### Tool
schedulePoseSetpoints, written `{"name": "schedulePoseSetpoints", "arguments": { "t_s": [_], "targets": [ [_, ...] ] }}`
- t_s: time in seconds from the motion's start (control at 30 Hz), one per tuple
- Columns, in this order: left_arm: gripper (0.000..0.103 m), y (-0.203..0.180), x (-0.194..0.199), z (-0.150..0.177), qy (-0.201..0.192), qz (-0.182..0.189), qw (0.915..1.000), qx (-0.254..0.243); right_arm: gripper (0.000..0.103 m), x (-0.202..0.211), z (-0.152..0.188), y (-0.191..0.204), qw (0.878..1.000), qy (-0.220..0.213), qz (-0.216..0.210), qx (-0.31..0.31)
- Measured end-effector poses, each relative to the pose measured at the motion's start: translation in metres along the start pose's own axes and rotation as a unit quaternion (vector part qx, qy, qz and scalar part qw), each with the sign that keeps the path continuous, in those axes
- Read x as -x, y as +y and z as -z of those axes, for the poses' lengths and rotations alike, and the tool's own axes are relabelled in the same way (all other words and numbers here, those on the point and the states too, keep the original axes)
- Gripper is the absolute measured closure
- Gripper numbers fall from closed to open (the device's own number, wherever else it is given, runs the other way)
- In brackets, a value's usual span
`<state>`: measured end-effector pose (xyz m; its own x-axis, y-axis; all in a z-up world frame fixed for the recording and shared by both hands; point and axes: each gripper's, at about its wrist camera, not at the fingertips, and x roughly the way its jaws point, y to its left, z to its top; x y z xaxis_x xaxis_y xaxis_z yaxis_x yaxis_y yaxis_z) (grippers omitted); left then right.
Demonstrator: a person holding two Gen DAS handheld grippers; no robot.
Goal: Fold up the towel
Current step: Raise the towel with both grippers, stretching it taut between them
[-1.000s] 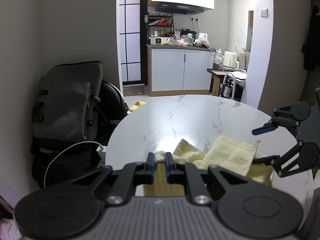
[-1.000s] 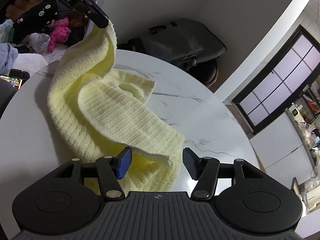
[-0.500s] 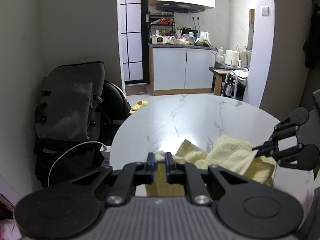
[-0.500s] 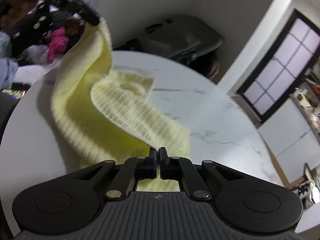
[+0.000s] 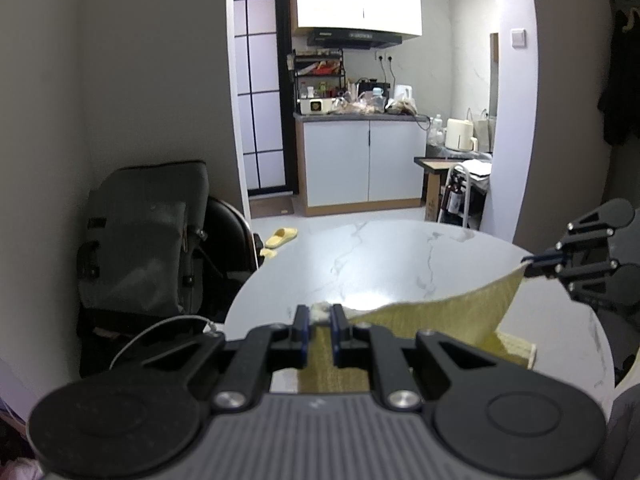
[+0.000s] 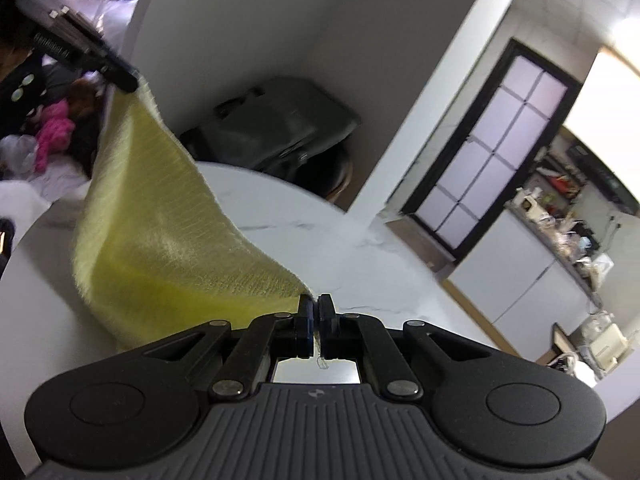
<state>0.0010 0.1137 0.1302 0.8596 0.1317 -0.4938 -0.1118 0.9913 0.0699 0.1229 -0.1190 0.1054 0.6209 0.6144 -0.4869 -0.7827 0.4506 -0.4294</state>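
Observation:
A pale yellow towel [image 5: 452,318] hangs stretched between my two grippers above the round white marble table [image 5: 380,256]. My left gripper [image 5: 319,314] is shut on one corner of it, the cloth bunched between the blue pads. In the same view my right gripper [image 5: 530,261] pinches the far corner at the right edge. Seen from the right wrist, the towel [image 6: 160,232] sags from the left gripper [image 6: 128,82] at upper left down to my right gripper [image 6: 316,306], shut on its corner. A lower part of the towel [image 5: 516,350] still rests on the table.
A dark backpack [image 5: 148,236] sits on a chair past the table's left edge. Beyond the table lies a kitchen with white cabinets [image 5: 360,160] and yellow slippers [image 5: 280,238] on the floor. Pink soft toys [image 6: 52,132] lie behind the left gripper.
My right gripper closed on the towel's near corner, then both grippers rose. The crumpled towel has been pulled off the table into a taut hanging sheet.

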Motion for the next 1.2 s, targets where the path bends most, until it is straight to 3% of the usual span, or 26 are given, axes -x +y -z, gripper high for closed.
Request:
{"name": "schedulePoseSetpoints", "arguments": {
  "t_s": [0.27, 0.7, 1.2],
  "targets": [
    [0.092, -0.021, 0.026, -0.025, -0.036, -0.005, 0.9991, -0.021, 0.100, 0.053, -0.014, -0.029, 0.995, -0.058, 0.072, -0.024],
    [0.092, -0.067, 0.086, -0.070, -0.104, -0.007, 0.9928, -0.060, 0.100, 0.136, -0.028, -0.052, 0.980, -0.123, 0.155, -0.026],
    [0.092, -0.107, 0.147, -0.082, -0.148, -0.017, 0.9848, -0.090, 0.100, 0.194, -0.038, -0.048, 0.968, -0.170, 0.185, -0.012]
  ]
}}
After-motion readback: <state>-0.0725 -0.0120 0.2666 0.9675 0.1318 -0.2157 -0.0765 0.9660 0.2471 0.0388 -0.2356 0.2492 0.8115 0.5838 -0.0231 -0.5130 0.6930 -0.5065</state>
